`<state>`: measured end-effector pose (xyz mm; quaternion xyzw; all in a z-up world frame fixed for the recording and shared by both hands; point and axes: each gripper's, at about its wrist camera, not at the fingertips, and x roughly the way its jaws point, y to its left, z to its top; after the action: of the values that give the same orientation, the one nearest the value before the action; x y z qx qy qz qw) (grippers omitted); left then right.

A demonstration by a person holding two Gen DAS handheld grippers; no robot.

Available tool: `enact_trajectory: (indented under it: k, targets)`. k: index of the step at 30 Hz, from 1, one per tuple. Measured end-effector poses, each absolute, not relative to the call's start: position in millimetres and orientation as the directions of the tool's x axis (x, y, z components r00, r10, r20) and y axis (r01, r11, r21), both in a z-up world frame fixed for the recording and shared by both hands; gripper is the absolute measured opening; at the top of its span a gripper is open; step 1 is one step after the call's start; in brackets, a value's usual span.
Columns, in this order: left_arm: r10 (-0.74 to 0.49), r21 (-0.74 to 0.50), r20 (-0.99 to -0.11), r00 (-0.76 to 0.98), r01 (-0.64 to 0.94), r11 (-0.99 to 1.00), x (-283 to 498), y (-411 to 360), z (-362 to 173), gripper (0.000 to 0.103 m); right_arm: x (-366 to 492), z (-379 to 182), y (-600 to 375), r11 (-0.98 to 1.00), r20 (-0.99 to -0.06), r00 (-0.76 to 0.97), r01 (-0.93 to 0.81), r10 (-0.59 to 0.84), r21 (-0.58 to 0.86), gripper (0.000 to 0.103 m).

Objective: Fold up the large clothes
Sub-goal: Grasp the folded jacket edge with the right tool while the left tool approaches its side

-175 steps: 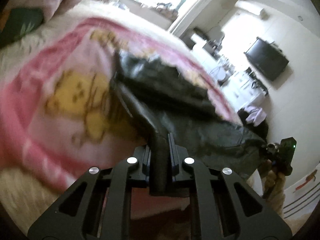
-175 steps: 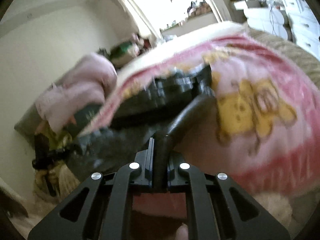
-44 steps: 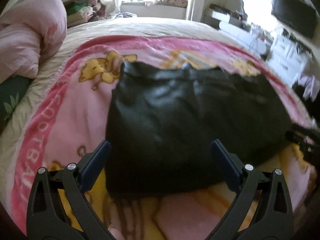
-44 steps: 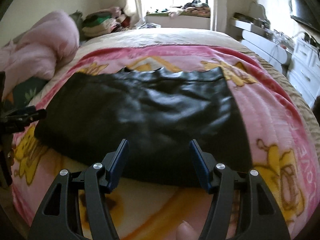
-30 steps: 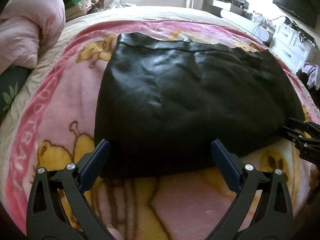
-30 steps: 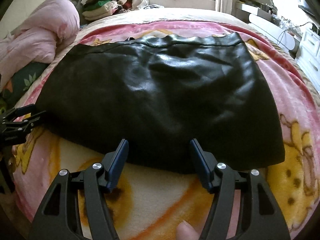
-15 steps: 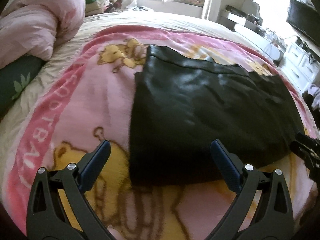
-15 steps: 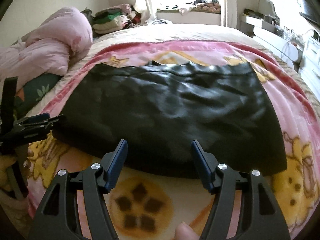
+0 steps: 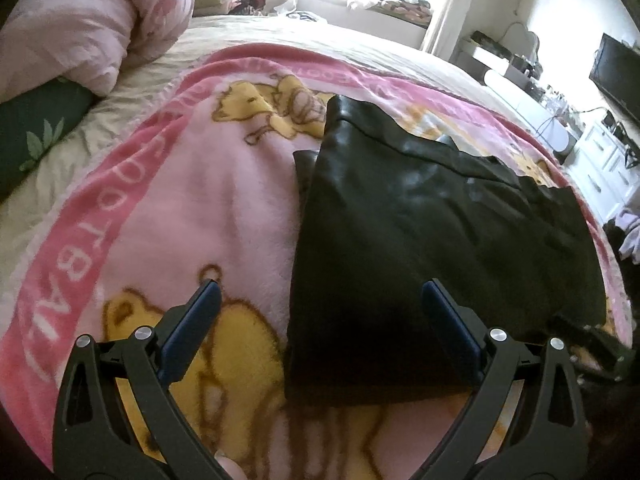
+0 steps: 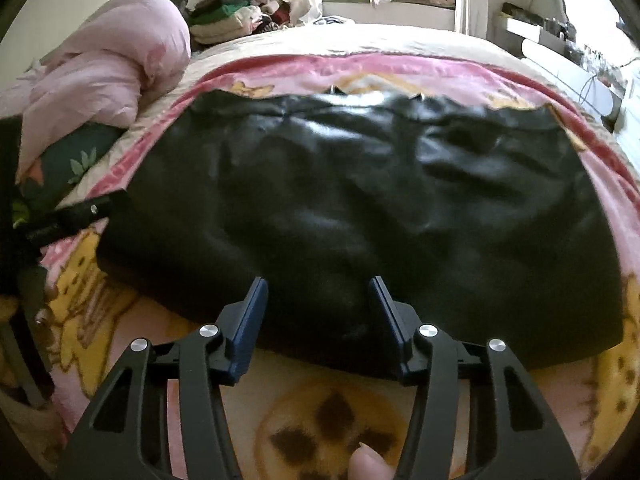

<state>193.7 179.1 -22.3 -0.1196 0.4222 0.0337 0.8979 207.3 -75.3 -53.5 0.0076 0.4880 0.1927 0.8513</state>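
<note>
1. Black leather-look garment (image 9: 432,232) lies folded flat on pink cartoon-bear blanket (image 9: 180,208), which covers the bed; garment sits toward the blanket's right half in the left wrist view.
2. In the right wrist view the same garment (image 10: 360,208) spreads wide across the blanket (image 10: 320,420), glossy w/ soft wrinkles, uneven far edge toward the window.
3. Left gripper (image 9: 316,300): jaws spread wide, holding nothing. Its right finger is over the garment's near part, its left finger over bare blanket; garment's near-left corner falls between them. Contact w/ the cloth: can't tell.
4. Right gripper (image 10: 318,292): jaws apart, narrower gap than left, nothing held. Both fingertips are in front of the garment's near edge, roughly mid-width. Touching or just above: can't tell.
5. Left gripper also shows at the left edge of the right wrist view (image 10: 72,216), near the garment's left end.
6. A thin dark layer (image 9: 302,168) peeks out beside the garment's left edge, under the top layer.
7. Pink quilt (image 10: 104,80) is bunched at the bed's left side, w/ a dark green leaf-print pillow (image 10: 68,172) under it.
8. Stack of folded clothes (image 10: 228,16) sits beyond the bed near the window; TV (image 9: 616,76) hangs on the right wall.
9. A fingertip (image 10: 368,466) shows at the bottom of the right wrist view.
</note>
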Motion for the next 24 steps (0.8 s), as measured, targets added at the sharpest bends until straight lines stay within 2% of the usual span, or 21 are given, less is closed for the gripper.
enact_trajectory:
  k: [5, 9, 14, 18, 24]
  targets:
    - [-0.071, -0.217, -0.789, 0.611, -0.169, 0.962, 208, 180, -36, 0.094, 206, -57, -71, 0.926, -0.836, 0.447, -0.335, 0.319, 0.174, 0.051]
    - [-0.116, -0.267, -0.793, 0.597, -0.169, 0.949, 218, 182, -44, 0.094, 221, -31, -79, 0.915, -0.817, 0.446, -0.333, 0.365, 0.227, 0.046]
    - [-0.156, -0.306, -0.791, 0.591, -0.163, 0.938, 224, 183, -48, 0.094, 269, -6, -79, 0.929, -0.786, 0.507, -0.29, 0.354, 0.231, 0.045]
    - [-0.173, -0.322, -0.791, 0.587, -0.158, 0.934, 226, 184, -49, 0.094, 311, -13, -70, 0.946, -0.81, 0.5, -0.254, 0.306, 0.2, 0.035]
    - [-0.179, -0.32, -0.795, 0.58, -0.15, 0.936, 231, 185, -49, 0.094, 362, -37, -64, 0.973, -0.856, 0.468, -0.175, 0.218, 0.152, 0.033]
